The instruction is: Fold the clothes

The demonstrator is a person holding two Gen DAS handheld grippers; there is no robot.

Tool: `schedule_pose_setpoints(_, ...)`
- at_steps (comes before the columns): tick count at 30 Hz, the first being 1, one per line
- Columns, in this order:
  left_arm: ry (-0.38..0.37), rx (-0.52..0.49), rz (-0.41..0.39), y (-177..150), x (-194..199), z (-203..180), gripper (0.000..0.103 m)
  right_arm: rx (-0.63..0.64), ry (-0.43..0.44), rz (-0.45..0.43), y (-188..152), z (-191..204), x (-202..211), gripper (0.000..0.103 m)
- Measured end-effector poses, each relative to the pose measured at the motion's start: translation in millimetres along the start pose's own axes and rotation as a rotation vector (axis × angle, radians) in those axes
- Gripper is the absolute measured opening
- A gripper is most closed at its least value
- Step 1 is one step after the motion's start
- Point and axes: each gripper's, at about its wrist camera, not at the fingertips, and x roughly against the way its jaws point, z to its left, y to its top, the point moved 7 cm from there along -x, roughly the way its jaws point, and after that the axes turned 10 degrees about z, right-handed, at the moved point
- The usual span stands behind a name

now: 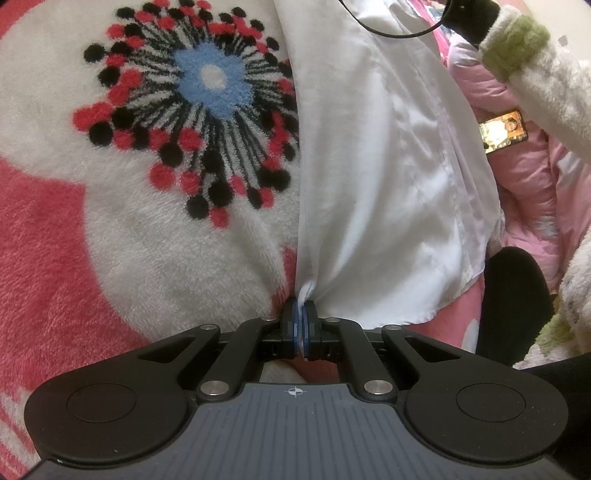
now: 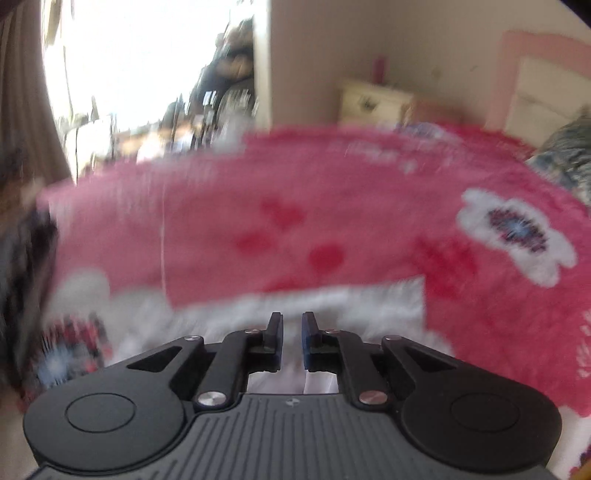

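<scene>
Left wrist view: left tongs point(image 1: 300, 314), jaws clamped on a bunched corner of the white shirt point(image 1: 376, 177). Shirt lies on the bed, spread over the fleece blanket point(image 1: 110, 229), running away from the tongs toward the far edge; long axis roughly in line with the fingers. Blanket pattern: pink ground, white patch, flower in blue, black and red just left of the shirt. At the shirt's right: pink quilted bedding point(image 1: 524, 173), a phone point(image 1: 503, 133) with lit screen resting on it, a fuzzy cream sleeve point(image 1: 546, 92) with green cuff, a black cable point(image 1: 391, 33) crossing the shirt's far end.

Right wrist view, heavily blurred: right tongs point(image 2: 292, 328), jaws slightly apart, gripping nothing. White cloth, probably the shirt, directly beneath and ahead; blanket beyond. Nightstand point(image 2: 373, 99) and window in background.

Judgement: left holds the corner; right is free for the opposite corner.

Writing, brands: none legible.
</scene>
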Motion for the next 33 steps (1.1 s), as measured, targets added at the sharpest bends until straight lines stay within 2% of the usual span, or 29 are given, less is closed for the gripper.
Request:
schedule_pose_setpoints(3, -0.008, 0.006, 0.002, -0.4, -0.6, 0.4, 0.005, 0.018, 0.136, -0.014, 6.5, 16.6, 13.4, 0.015)
schedule_pose_setpoints(7, -0.013, 0.014, 0.004, 0.0, -1.5, 0.2, 0.005, 0.097, 0.283, 0.105, -1.0, 50.1, 6.0, 0.015)
schedule_pose_setpoints(9, -0.016, 0.017, 0.007, 0.5, -2.0, 0.6, 0.005, 0.117, 0.278, 0.156, -2.1, 63.4, -4.2, 0.017)
schedule_pose_setpoints(11, -0.018, 0.02, 0.011, 1.1, -2.4, 0.8, 0.005, 0.142, 0.261, 0.194, 2.1, 77.7, -13.6, 0.041)
schedule_pose_setpoints(13, -0.021, 0.023, 0.014, 1.6, -2.5, 1.2, 0.005, 0.177, 0.234, 0.239, 5.3, 92.9, -25.4, 0.046)
schedule_pose_setpoints(16, -0.026, 0.029, 0.014, 1.5, -2.5, 2.2, 0.005, 0.257, 0.166, 0.294, 2.9, 112.6, -42.4, 0.046)
schedule_pose_setpoints(17, -0.027, 0.03, 0.014, 1.4, -2.7, 2.5, 0.005, 0.286, 0.13, 0.305, 0.6, 116.0, -48.5, 0.037)
schedule_pose_setpoints(19, -0.028, 0.033, 0.013, 1.5, -3.5, 2.7, 0.005, 0.301, 0.052, 0.3, -1.0, 113.3, -60.2, 0.023)
schedule_pose_setpoints(21, -0.027, 0.035, 0.014, 1.7, -4.5, 2.7, 0.005, 0.235, 0.068, 0.295, 0.0, 103.9, -70.1, 0.023)
schedule_pose_setpoints(24, -0.015, 0.028, 0.013, 2.4, -4.4, 1.6, 0.005, 0.058, 0.157, 0.259, 7.4, 84.6, -70.8, 0.025)
schedule_pose_setpoints(27, -0.002, 0.017, 0.0, 1.7, -4.6, -0.5, 0.005, -0.133, 0.278, 0.165, 17.8, 55.7, -39.3, 0.031)
schedule_pose_setpoints(30, 0.015, 0.0, -0.017, 0.1, -3.3, -2.5, 0.005, -0.176, 0.378, 0.083, 24.1, 28.9, 8.9, 0.033)
schedule_pose_setpoints(33, 0.029, -0.015, -0.036, -2.0, -1.6, -4.1, 0.005, -0.152, 0.453, 0.042, 24.4, -0.3, 69.3, 0.036)
